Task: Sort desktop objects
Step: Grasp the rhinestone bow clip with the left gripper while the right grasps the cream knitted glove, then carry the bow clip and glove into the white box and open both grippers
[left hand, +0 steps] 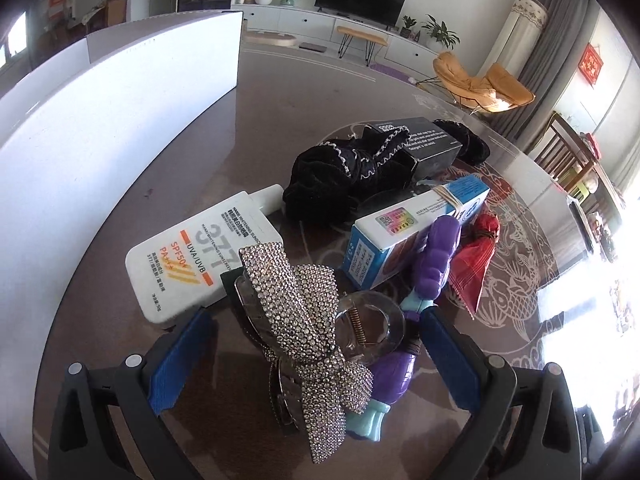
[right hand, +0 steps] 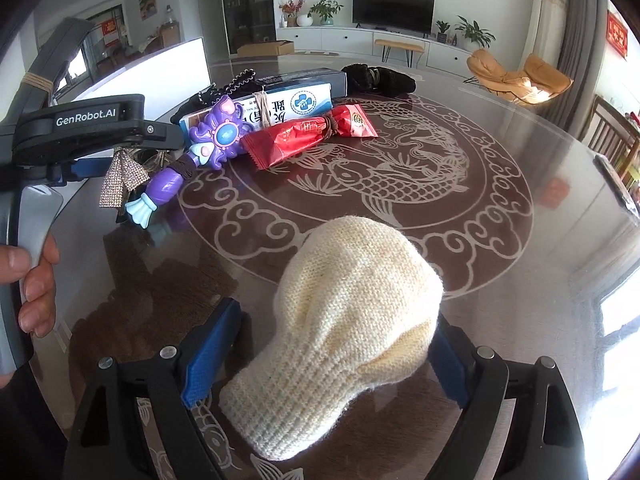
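While tilted downward, hand-held gripper (right hand: 320, 344) agape.

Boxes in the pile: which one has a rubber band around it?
The blue-and-white box, with a tan rubber band looped around it. It lies by the purple toy wand. The black box behind it, among the black cloth, shows no band.

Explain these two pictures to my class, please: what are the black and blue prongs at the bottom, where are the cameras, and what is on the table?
A person holds a two-finger gripper in each hand; each carries a wide-angle camera looking along its fingers. The left gripper, open, straddles a rhinestone bow hair clip lying over a purple toy wand. The right gripper, open, has a cream knitted mitten between its fingers. On the glass table also lie a sunscreen tube, blue-white box, red packet and black fabric.
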Available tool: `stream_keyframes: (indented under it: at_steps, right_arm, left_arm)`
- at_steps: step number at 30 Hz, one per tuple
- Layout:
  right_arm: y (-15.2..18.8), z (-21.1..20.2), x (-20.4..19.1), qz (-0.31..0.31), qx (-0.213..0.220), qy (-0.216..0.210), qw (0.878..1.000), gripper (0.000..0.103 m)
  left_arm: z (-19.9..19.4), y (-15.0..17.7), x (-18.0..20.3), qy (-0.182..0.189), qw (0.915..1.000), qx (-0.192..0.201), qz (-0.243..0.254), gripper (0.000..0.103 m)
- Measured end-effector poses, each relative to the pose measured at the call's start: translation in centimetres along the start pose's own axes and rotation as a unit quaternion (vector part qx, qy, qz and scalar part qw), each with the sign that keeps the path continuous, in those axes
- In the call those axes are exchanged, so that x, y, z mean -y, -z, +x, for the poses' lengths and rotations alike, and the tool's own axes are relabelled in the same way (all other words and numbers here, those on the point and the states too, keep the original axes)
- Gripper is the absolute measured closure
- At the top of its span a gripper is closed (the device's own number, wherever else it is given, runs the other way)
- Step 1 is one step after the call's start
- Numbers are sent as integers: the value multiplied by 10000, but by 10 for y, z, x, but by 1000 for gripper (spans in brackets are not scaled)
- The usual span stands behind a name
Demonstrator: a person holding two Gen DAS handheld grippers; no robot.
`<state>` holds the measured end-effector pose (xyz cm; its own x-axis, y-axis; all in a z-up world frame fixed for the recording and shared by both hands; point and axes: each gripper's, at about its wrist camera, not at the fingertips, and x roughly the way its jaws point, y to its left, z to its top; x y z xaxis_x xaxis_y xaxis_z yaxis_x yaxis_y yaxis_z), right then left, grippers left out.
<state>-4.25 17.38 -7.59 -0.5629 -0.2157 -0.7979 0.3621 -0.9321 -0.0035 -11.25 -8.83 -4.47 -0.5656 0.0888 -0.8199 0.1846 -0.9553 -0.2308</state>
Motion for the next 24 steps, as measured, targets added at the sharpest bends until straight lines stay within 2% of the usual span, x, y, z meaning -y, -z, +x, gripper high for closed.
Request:
stream_keyframes:
  at_steps: [1,3,5,8,11,14,16,17,18,23,24]
  right_arm:
    - [0,0,0,0,0,0,10000,15]
    - [0,0,0,1,1,-2,10000,15]
    - [0,0,0,1,0,0,10000,15]
    - [0,0,0,1,1,0,10000,15]
    - [0,0,0,1,0,1,10000,14]
    - [0,-1,-1,-2,-1,0,10000,14]
    - [0,-1,-1,-2,0,1,10000,14]
    - [0,-1,-1,-1,0,0,10000,14]
    - [0,-1,-1,-1,0,2,10000,14]
    - [0,1,0,-5,-4,17,10000,13]
    - [0,1,0,-5,-4,26,10000,11]
  left_arm:
    - [-2,2,-3,58,9999,75,-67,2]
    - [-8,8,-10,101,9996,242,-89,21]
    - [-17,14,-14,55,9993,334,127,33]
    - [-31,27,-21,41,9980,356,528,36]
    - [-32,35,-27,161,9965,4,815,36]
    - [-31,36,-24,179,9951,-48,970,33]
    - [-27,33,-21,241,9946,-63,1010,20]
    - [-24,32,-19,237,9942,-87,1048,6]
    - [-21,32,-17,192,9936,-96,1105,1]
    - [-10,32,-2,-312,9881,-254,1487,0]
    - [-8,32,2,-444,9859,-312,1585,0]
